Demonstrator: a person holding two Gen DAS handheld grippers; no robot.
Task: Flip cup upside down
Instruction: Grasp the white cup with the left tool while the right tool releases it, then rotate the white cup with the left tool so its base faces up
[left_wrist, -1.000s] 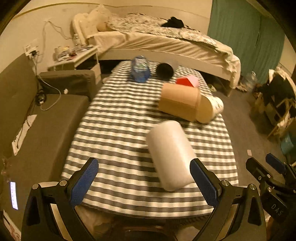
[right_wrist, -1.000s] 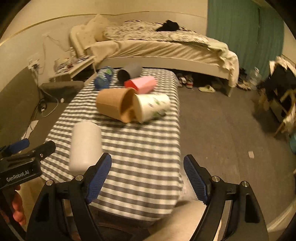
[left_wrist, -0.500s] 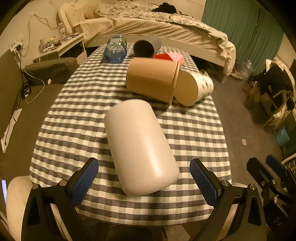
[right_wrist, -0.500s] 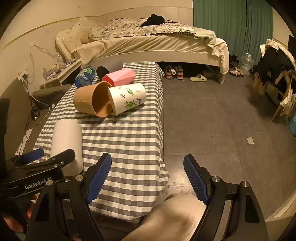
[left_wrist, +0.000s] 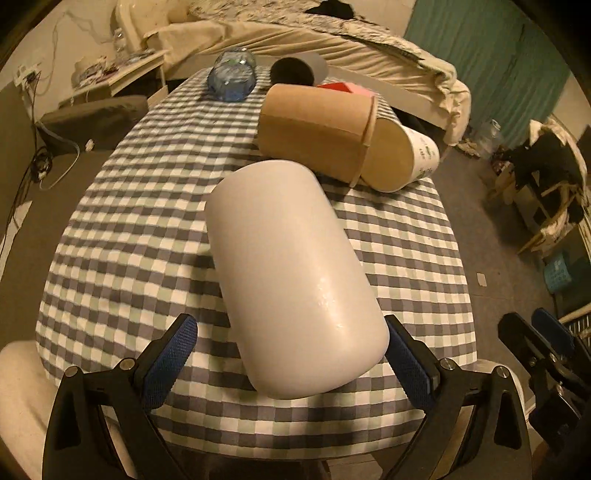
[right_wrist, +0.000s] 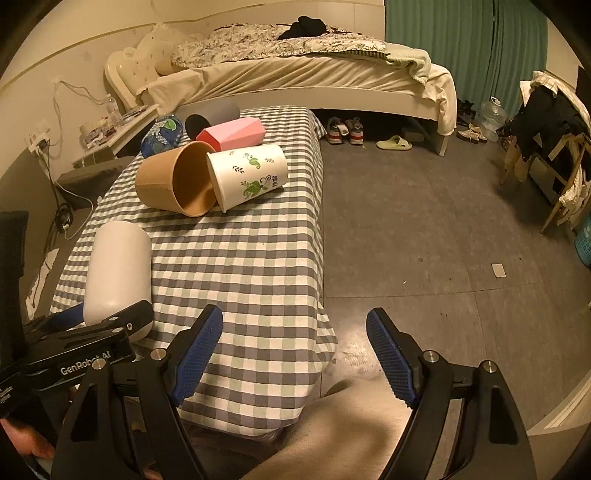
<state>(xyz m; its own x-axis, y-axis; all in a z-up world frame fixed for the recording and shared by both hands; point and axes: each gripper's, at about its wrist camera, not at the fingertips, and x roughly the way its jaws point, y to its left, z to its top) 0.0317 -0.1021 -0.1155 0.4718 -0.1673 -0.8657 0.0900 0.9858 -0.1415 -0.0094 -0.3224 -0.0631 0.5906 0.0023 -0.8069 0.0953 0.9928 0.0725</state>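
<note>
Two grippers are showing, and both are standing with their jaws spread wide, holding nothing. Your left gripper (left_wrist: 286, 356) is reaching over the near edge of the bench (left_wrist: 147, 206), which is wearing a soft grey, pale green and white checked cloth. Its blue, ribbed fingertips (left_wrist: 170, 360) are sitting on either side of the closed end of the smooth, matte white cylindrical cup (left_wrist: 291, 273). You are not touching that cup on the left side; on the right the pad looks just beside it, and I cannot tell if they meet. The cup is lying on its side along the bench, rounded base toward you, with a faint sheen on its near shoulder.

Your right gripper (right_wrist: 293, 354) is hanging past the bench's right edge, above the grey floor (right_wrist: 424, 229), well apart from the cup (right_wrist: 118, 266).

Farther along the cloth, a tan paper tub (right_wrist: 173, 182) is lying tipped over with its mouth open, touching a white paper cup printed with green leaves (right_wrist: 249, 175). Behind them are resting a faceted pink cup (right_wrist: 232, 134), a grey tumbler with a dark opening (right_wrist: 212, 114) and a blue glassy rounded cup (left_wrist: 232, 79).
</note>
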